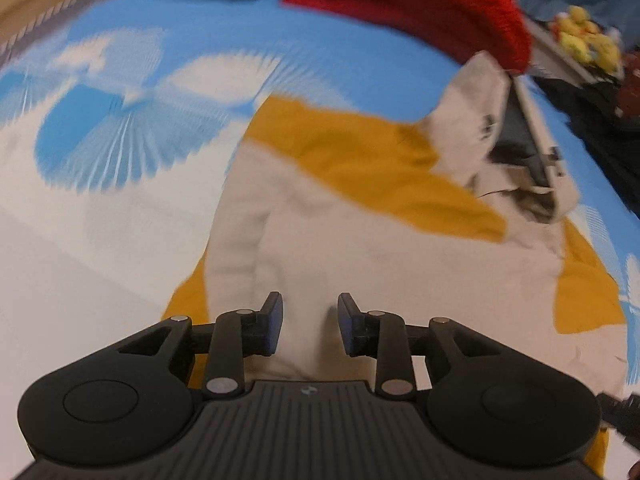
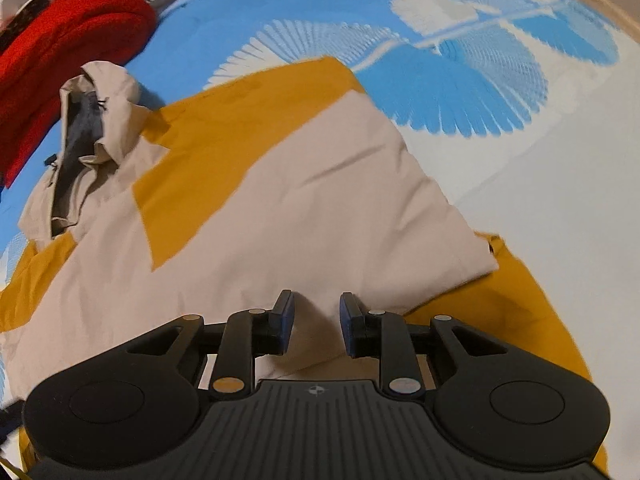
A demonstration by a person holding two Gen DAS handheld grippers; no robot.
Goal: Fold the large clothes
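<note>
A beige and mustard-yellow jacket (image 1: 328,216) lies partly folded on the bed, its hood (image 1: 476,116) and dark lining towards the far right. My left gripper (image 1: 310,322) hovers over the jacket's near beige edge, jaws apart, with only a low crease of cloth below the gap. In the right wrist view the jacket (image 2: 256,208) spreads across the middle, hood (image 2: 92,96) at the far left and a beige sleeve folded across the body. My right gripper (image 2: 316,322) is open over the near hem; a ridge of beige cloth rises between the fingers, and the pads do not press it.
The bed sheet (image 1: 192,68) is blue and white with fan-like patterns. A red garment (image 1: 420,4) is bunched at the head of the jacket, also the red garment (image 2: 72,36). Yellow plush toys (image 1: 588,36) and dark clothes sit beyond the bed's right edge.
</note>
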